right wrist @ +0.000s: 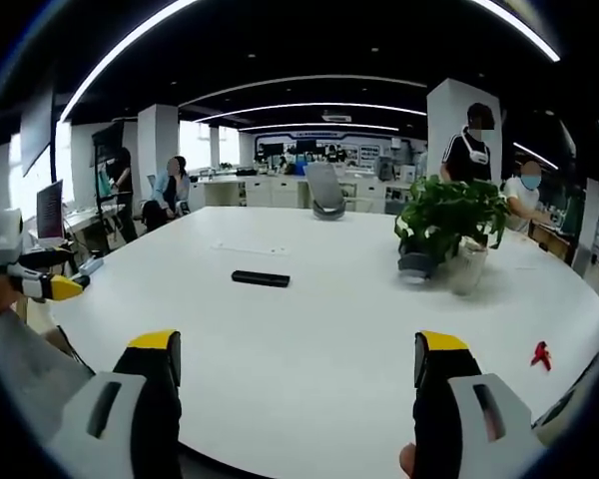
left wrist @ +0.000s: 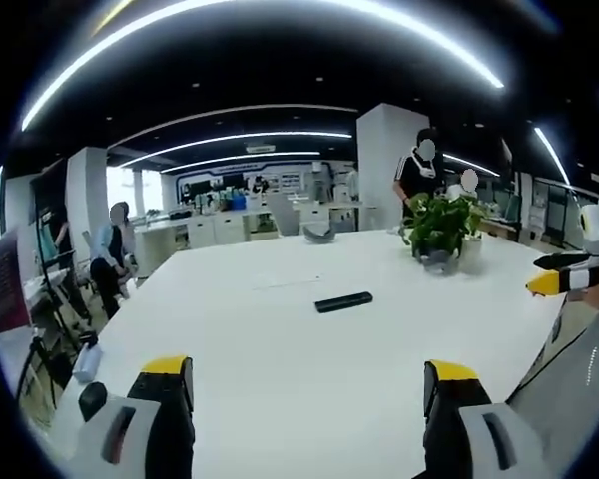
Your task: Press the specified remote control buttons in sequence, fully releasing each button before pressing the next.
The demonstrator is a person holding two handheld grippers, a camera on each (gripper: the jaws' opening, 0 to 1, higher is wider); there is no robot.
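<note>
Yellow-tipped black jaws of the left gripper [left wrist: 309,384] stand wide apart with nothing between them, poised above the near edge of the white table [left wrist: 280,359]. Beyond them, well apart, the black remote control [left wrist: 343,301] lies flat near the table's middle. The right gripper [right wrist: 298,369] is likewise spread wide and empty over the near edge; from its view the remote sits far and to the left of centre. A potted plant [right wrist: 447,225] stands on the table's far right, beside a pale cup [right wrist: 467,269]. A small red object [right wrist: 541,354] lies near the right edge. People stand and sit beyond the table.
</note>
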